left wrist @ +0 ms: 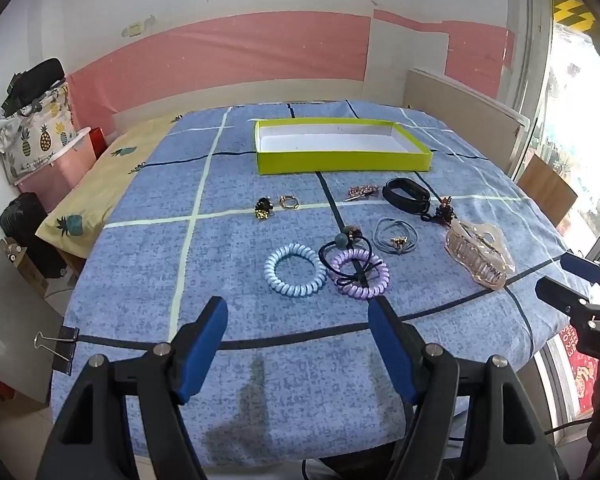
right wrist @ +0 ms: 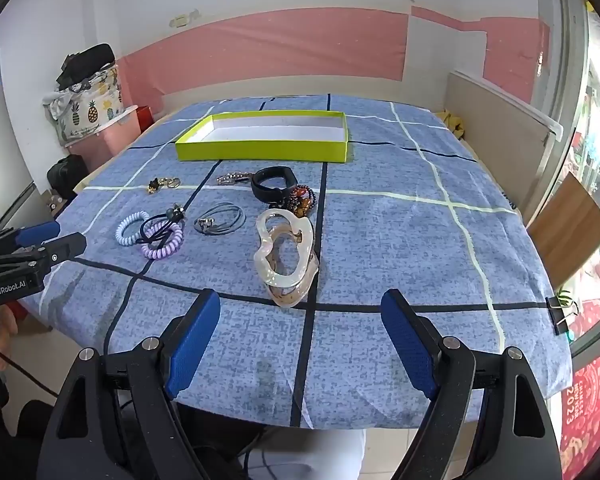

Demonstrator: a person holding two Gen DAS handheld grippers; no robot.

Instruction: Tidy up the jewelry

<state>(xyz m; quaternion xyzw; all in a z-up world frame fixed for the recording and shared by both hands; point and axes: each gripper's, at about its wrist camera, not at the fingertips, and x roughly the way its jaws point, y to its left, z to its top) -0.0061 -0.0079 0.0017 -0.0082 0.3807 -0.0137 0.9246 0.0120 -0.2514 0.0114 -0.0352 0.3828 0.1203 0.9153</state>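
Clear hair claw clip point(right wrist: 286, 258): frame centre, on blue tablecloth point(right wrist: 380, 240); rigid, glossy, slippery, likely brittle; grip across spine. Coil hair ties point(left wrist: 296, 270): soft, springy. Green tray point(left wrist: 342, 158): upper centre, empty. Left gripper point(left wrist: 298, 322), right gripper point(right wrist: 300, 312): fingers apart, holding nothing.

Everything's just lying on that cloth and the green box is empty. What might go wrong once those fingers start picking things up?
The black tie lies looped over the purple coil, so lifting one could drag the other. The rings are tiny and lie flat on the cloth; the wide-open fingers might pinch fabric or miss. The clear claw clip sits near the table's front and could be nudged off.
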